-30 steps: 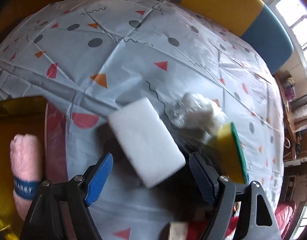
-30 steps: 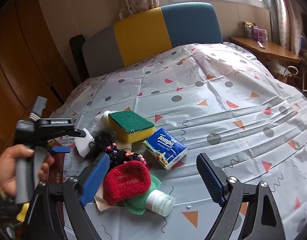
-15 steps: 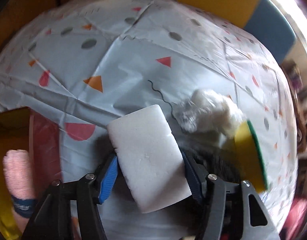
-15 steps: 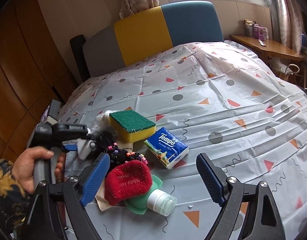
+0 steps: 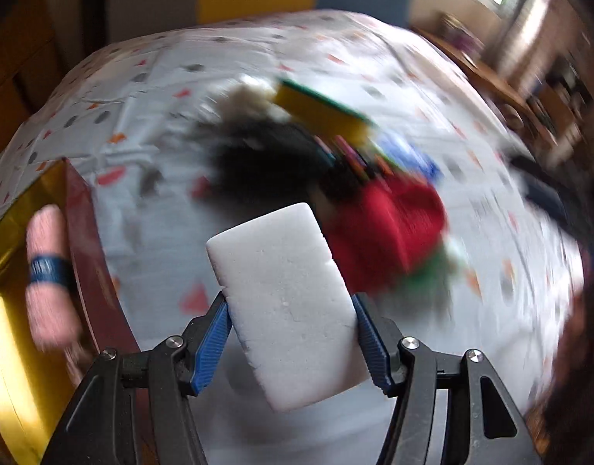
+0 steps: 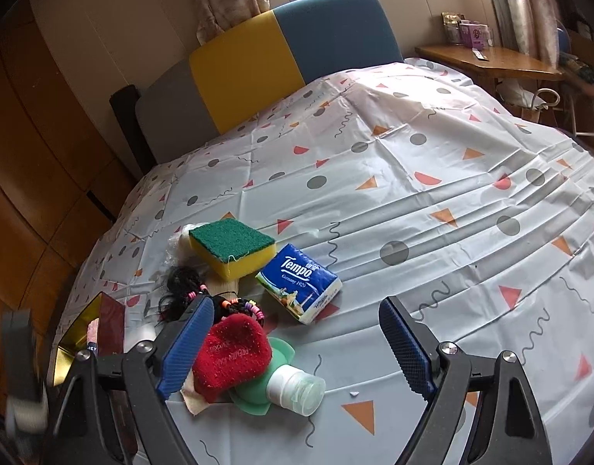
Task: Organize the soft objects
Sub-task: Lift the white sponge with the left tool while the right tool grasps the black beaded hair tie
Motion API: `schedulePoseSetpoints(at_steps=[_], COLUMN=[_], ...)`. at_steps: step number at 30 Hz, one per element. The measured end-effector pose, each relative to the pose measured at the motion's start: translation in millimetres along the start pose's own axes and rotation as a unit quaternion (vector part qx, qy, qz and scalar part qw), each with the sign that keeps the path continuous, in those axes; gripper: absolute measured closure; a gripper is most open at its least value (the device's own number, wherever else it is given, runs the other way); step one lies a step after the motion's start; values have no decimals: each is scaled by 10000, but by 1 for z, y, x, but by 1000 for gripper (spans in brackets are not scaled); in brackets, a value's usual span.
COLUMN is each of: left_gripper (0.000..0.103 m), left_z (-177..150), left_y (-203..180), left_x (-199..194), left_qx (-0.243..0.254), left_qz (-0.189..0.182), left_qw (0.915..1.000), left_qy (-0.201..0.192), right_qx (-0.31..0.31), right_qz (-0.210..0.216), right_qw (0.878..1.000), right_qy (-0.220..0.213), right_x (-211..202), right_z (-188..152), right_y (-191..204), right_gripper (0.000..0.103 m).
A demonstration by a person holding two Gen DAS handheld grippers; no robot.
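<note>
White sponge (image 5: 287,302), red sock (image 6: 231,352) (white lettering), green-topped yellow scourer (image 6: 233,248).

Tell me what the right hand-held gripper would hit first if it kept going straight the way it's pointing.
Probably the patterned bedspread itself. The right hand-held gripper stands open, and the gap ahead of it shows bare cloth. The blue tissue pack lies just left of that line, so it might be clipped; depth is hard to judge.

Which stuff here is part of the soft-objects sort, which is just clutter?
Job: white sponge in left tool; green-yellow sponge; red sock; tissue pack; gold box.
Lying about: bottle; side desk.
</note>
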State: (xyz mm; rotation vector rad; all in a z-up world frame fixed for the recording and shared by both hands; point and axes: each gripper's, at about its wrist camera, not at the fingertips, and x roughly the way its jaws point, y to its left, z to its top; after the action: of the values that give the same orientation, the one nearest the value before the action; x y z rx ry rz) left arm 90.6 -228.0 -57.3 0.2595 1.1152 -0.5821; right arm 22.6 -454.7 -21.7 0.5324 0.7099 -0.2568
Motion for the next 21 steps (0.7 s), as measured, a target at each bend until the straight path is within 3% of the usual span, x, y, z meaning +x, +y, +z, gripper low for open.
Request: schedulePoseSetpoints(at_steps=[7, 9, 13, 21], left_gripper=[40, 40, 40, 40], left_z=[-77, -85, -84, -91], left_y=[-38, -43, -39, -35], left_x=[4, 4, 3, 4], left_qx=[1078, 1182, 1046, 983], left_qz=[-32, 26, -132, -265], left_qw=[9941, 9929, 9943, 9939], left_qy=[121, -144, -183, -412], right_qx=[-336, -569, -1078, -2316], right_qz=[79, 110, 296, 287], right_qw=[9992, 9980, 9924, 9684], right_qy=[197, 253, 505, 878], right_x=[9, 11, 21, 53], right_z=[-7, -11, -21, -19], right_y=[12, 20, 40, 98], right_gripper=[17, 23, 38, 41])
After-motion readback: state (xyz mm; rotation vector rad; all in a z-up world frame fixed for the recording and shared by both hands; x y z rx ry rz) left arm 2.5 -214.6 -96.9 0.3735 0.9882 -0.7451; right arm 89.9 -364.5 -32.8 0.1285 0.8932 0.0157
